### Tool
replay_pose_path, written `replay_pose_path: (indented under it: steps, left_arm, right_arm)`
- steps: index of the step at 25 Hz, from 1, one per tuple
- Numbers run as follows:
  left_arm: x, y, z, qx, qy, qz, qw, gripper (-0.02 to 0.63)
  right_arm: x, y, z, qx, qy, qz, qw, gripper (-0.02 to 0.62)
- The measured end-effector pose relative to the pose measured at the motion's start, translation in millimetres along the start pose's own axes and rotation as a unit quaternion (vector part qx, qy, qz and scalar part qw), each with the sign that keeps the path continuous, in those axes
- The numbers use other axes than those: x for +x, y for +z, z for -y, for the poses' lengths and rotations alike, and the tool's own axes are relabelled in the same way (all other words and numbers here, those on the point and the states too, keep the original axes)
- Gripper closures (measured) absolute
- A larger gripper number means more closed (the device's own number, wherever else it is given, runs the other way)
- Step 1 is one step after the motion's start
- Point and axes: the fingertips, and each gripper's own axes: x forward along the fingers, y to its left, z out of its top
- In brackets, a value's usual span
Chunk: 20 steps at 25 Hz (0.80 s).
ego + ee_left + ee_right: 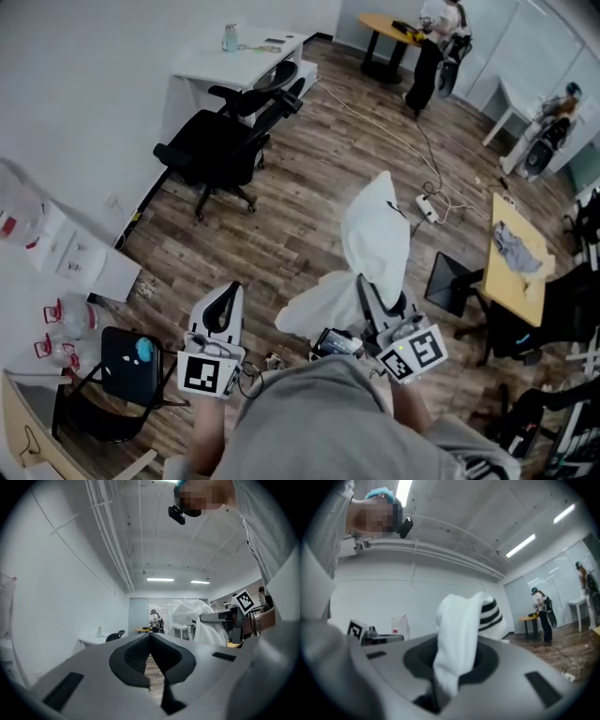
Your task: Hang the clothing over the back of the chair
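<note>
The chair (pixel 220 141) stands well apart from me on the floor, at the front edge of the white desk (pixel 239 61). The garment (pixel 375 244) is up in the air. My right claw (pixel 452 677) is clamped on a bunched fold of it, and my left claw (pixel 152 667) is closed on nothing. Its long axis runs roughly upright: the striped end pokes above the claw and the bulk hangs below. With one pinch on a bunch, I judge it could slip or drape lopsided and slide off the chair back.
</note>
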Motion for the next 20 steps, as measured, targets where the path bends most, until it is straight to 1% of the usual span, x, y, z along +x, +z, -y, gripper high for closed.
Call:
replay_pose_path:
  steps: [4, 8, 12, 14, 16, 19, 20]
  left_arm:
    - [9.3, 1.3, 6.2, -0.006, -0.012, -0.004, 0.9999, 0.571]
    - [29.0, 5.1, 20.5, -0.018, -0.029, 0.001, 0.9994, 0.571]
    - [51.8, 7.2, 47.7, 0.005, -0.051, -0.002, 0.9987, 0.571]
    - [64.0, 9.1, 56.7, -0.001, -0.058, 0.004, 0.9983, 0.571]
    - [77.4, 13.9, 61.2, -0.007, -0.049, 0.017, 0.9986, 0.571]
    - [95.8, 18.4, 66.5, 0.005, -0.028, 0.029, 0.9992, 0.571]
    - [101.6, 18.6, 68.1, 0.001, -0.023, 0.032, 0.9992, 0.571]
  right_arm:
    - [-0.1, -1.3, 5.7, -0.01, 0.01, -0.012, 1.0, 0.501]
    - [0.0, 5.5, 30.6, -0.024, 0.007, -0.014, 1.0, 0.502]
    - [-0.2, 13.3, 64.0, -0.029, 0.005, -0.01, 1.0, 0.502]
    - [1.5, 17.0, 77.7, -0.035, 0.008, -0.008, 0.999, 0.502]
    - [2.4, 22.0, 91.2, -0.043, 0.009, -0.003, 0.999, 0.502]
    - [3.0, 25.0, 111.8, -0.044, 0.008, 0.002, 0.999, 0.502]
    - [2.7, 24.4, 119.3, -0.039, 0.005, 0.002, 0.999, 0.502]
